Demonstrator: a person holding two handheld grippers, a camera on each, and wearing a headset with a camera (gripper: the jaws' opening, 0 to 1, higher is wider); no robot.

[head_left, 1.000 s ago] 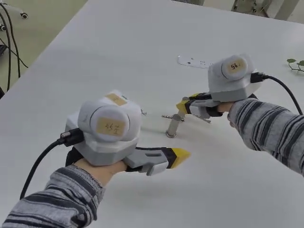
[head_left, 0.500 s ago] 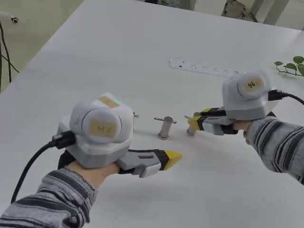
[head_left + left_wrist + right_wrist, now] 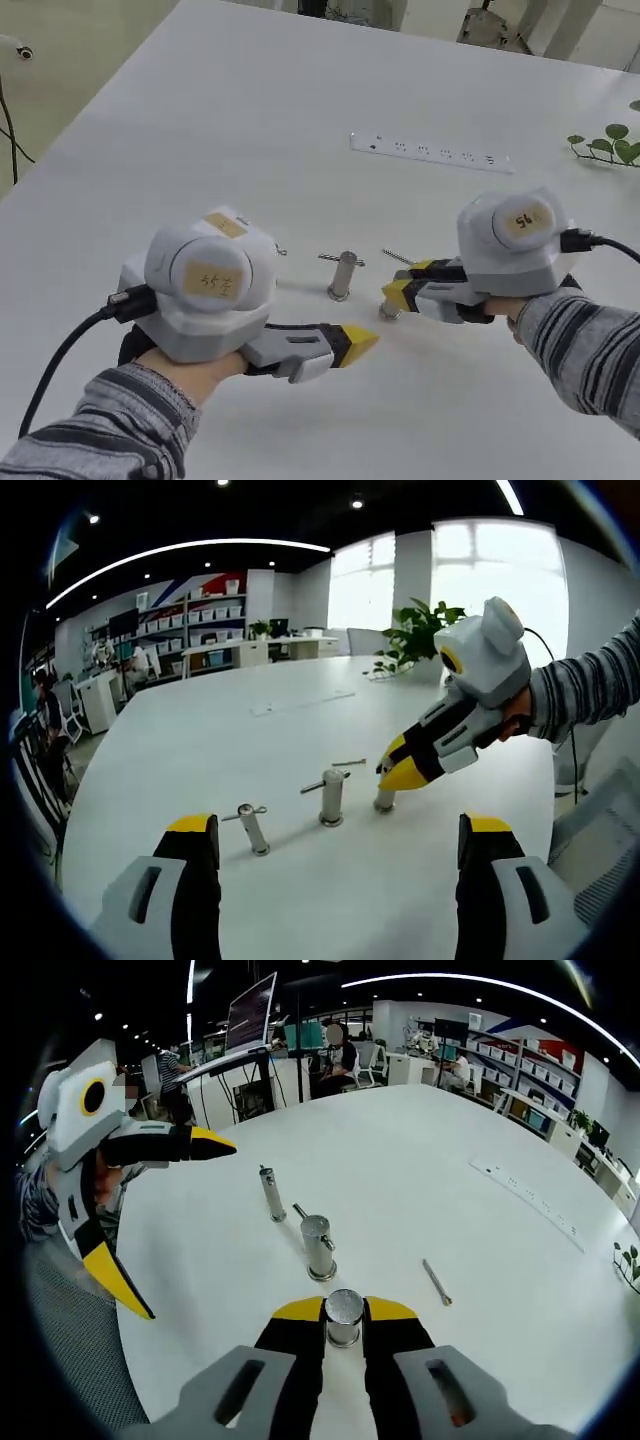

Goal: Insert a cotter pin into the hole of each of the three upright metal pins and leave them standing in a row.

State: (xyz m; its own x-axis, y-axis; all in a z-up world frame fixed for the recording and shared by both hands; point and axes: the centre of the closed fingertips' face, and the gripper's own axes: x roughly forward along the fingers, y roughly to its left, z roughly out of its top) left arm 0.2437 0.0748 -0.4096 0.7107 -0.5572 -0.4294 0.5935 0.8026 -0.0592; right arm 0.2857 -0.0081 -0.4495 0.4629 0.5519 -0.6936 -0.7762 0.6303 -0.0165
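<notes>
Bright windows (image 3: 470, 565) and what look like storage shelves (image 3: 210, 615) back a large white table (image 3: 200, 130)

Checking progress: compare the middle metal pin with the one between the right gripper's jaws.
The middle pin carries a cotter pin through its top; the gripped pin shows none. The middle pin stands free; the gripped pin sits between the right gripper's jaws. Both stand upright on the table.

Leftmost metal pin (image 3: 253, 832) mostly behind left gripper (image 3: 358, 342), head view
</notes>
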